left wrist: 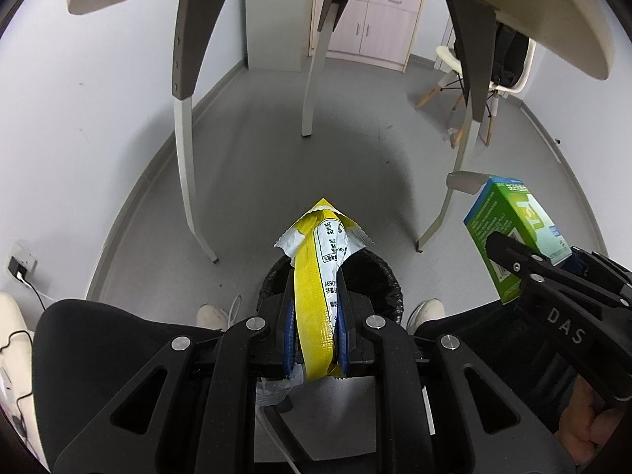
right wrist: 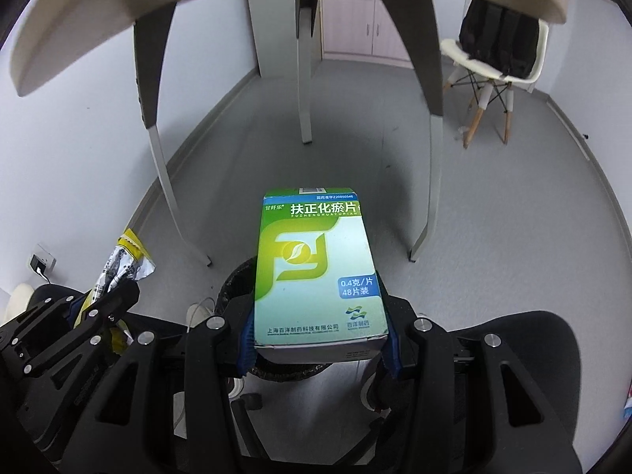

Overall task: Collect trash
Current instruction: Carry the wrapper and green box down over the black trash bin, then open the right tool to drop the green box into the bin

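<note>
Even, cool overhead light; soft shadow under table; strong fisheye bending, dark vignetted corners.

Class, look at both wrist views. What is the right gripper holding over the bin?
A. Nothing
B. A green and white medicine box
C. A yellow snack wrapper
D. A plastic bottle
B: in the right wrist view the green and white box sits clamped between the right gripper jaws above the black-lined bin; the left gripper has the yellow wrapper.

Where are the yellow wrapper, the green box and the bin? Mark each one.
yellow wrapper point(left wrist: 312, 316): left wrist view, yellow strip between the pads.
green box point(right wrist: 316, 272): right wrist view, printed front face.
bin point(left wrist: 379, 276): left wrist view, black liner at the rim.
</note>
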Demonstrator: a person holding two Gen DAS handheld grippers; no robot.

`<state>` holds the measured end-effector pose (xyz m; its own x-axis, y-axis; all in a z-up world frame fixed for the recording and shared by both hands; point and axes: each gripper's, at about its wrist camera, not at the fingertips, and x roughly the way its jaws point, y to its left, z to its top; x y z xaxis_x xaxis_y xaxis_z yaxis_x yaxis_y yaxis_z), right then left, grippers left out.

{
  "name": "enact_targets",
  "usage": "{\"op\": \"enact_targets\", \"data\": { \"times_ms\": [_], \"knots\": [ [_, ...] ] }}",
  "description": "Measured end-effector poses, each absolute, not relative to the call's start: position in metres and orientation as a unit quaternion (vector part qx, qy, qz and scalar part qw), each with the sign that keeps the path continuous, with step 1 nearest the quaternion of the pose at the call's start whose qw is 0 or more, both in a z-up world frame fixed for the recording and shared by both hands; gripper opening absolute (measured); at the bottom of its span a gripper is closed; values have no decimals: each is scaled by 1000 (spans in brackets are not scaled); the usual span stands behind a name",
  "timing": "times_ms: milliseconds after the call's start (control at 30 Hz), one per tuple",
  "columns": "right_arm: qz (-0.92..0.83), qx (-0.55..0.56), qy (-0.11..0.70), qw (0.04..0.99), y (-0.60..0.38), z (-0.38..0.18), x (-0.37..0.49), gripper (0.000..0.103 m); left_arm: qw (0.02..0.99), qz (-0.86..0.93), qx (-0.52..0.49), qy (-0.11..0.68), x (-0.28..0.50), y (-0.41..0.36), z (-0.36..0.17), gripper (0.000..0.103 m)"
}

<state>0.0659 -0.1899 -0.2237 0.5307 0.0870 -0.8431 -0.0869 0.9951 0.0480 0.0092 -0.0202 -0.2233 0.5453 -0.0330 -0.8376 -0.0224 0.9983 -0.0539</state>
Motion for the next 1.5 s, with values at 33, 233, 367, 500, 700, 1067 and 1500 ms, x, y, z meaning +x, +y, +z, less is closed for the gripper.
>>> {"op": "enact_targets", "data": {
  "times_ms": [33, 233, 367, 500, 700, 1067, 1500],
  "knots": [
    [50, 0, 486, 873, -188, -228, 69, 46, 878, -1, -28, 478, 10, -20, -225, 16],
    [55, -4, 509, 859, -182, -253, 89, 46, 874, 8, -27, 485, 15, -14, -236, 16],
    [61, -10, 516, 855, -170, -262, 98, 46, 873, 11, -32, 487, 15, -9, -242, 16],
    [65, -17, 523, 850, -158, -270, 104, 46, 869, 16, -39, 492, 15, -4, -248, 16],
    [73, -31, 532, 843, -141, -281, 113, 47, 861, 23, -49, 505, 19, 4, -255, 16],
    [62, -43, 519, 852, -142, -283, 114, 84, 854, 21, -52, 517, 29, 9, -268, 16],
    [26, -33, 502, 864, -178, -282, 116, 95, 842, -4, -36, 538, 50, -16, -290, 16]
  ]
}}
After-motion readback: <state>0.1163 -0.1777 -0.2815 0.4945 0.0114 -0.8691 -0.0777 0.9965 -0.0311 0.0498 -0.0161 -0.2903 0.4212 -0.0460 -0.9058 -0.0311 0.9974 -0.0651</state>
